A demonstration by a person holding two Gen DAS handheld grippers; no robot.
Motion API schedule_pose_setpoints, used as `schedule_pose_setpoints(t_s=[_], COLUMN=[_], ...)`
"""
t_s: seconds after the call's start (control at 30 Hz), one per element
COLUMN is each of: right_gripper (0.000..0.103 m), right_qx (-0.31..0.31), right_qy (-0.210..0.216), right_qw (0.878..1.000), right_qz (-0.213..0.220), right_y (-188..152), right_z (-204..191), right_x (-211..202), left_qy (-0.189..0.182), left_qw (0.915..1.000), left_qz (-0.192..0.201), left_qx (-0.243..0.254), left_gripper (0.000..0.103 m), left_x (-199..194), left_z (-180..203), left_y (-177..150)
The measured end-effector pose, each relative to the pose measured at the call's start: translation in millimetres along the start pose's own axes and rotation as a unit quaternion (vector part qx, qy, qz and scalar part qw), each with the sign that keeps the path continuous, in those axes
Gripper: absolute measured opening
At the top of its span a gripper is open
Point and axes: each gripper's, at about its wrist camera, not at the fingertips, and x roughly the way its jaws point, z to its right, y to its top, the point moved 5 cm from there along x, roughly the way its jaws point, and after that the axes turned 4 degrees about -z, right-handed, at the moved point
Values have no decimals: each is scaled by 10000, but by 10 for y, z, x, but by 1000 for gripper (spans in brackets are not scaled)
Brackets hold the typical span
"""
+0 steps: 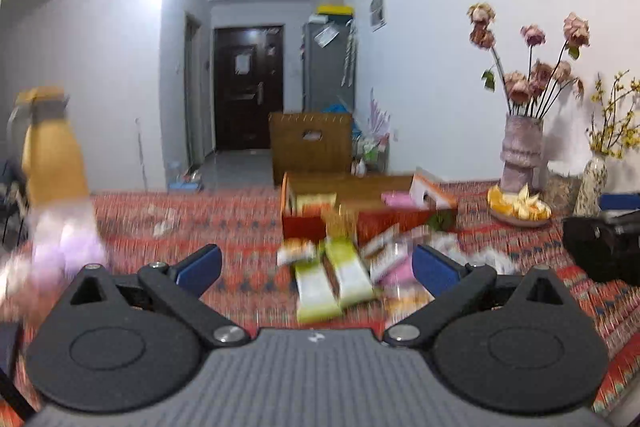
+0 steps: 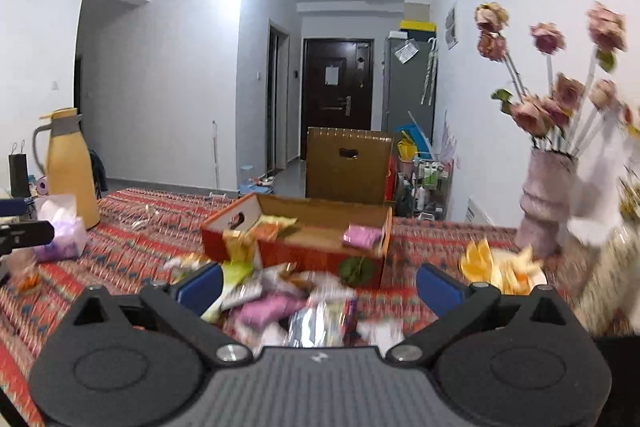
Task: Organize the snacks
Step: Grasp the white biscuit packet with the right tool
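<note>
An open orange cardboard box [image 1: 312, 227] [image 2: 316, 255] lies on the red patterned tablecloth [image 1: 224, 227], with a pink packet [image 2: 362, 237] and a few other snacks inside. In front of the box is a loose pile of snack packets [image 2: 276, 307], among them two green-and-white bars [image 1: 336, 279]. My left gripper [image 1: 316, 267] hovers open just short of the pile, nothing between its blue pads [image 1: 200, 263]. My right gripper [image 2: 320, 287] is open over the pile, its pads [image 2: 438, 289] touching nothing. Both views are blurred.
A yellow thermos jug [image 2: 70, 167] and a purple tissue pack [image 2: 60, 231] stand at the left. At the right are a vase of dried roses [image 1: 520, 155], a plate of orange pieces [image 1: 520, 209] and a black bag [image 1: 604, 247]. A brown carton [image 2: 348, 163] stands behind the table.
</note>
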Motion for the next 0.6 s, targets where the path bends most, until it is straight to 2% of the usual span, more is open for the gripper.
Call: schedule_pose_setpoints(t_s=[0.13, 0.27, 0.4, 0.6], right_gripper=[103, 103, 103, 103], right_qx=[104, 514, 639, 590], right_qy=[-181, -123, 41, -87], right_qw=[9995, 9966, 9937, 9940], right_qz=[-231, -635, -917, -919], right_y=[-683, -1212, -1488, -1439], right_z=[-222, -331, -434, -411], right_x=[-207, -197, -208, -117], left_qy=[169, 224, 183, 115], left_qw=[9996, 9966, 9954, 9954], left_qz=[-227, -761, -933, -950], left_qx=[-8, 221, 111, 74], left_gripper=[103, 103, 103, 103], left_x=[-109, -14, 42, 174], left_z=[70, 150, 111, 137], left_y=[-592, -1001, -1053, -986])
